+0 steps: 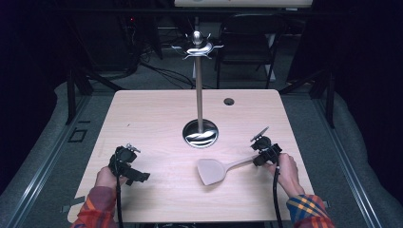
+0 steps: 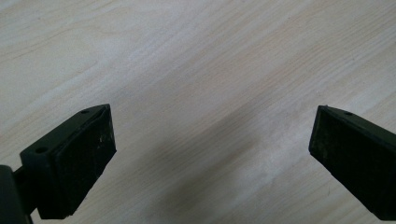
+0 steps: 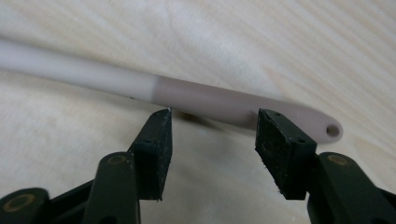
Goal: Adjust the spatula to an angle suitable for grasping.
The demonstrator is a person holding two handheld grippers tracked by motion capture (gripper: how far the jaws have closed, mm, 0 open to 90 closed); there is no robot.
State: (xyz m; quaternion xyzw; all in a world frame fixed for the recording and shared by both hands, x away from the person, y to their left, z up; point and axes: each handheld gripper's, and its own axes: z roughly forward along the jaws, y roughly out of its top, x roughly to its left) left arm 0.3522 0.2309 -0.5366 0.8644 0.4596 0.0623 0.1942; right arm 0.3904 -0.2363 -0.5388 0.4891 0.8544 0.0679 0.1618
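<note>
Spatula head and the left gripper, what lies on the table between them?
Nothing: in the high view, bare wooden table separates the spatula head from the left gripper.

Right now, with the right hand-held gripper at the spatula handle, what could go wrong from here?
1. The right hand-held gripper is open at the far end of the spatula handle; a grip that far from the blade may let the spatula tilt or swing.
2. The jaws lie beside the handle, not around it, so closing now could miss or nudge it.
3. The utensil stand is tall and narrow; a swinging blade might knock it.
</note>
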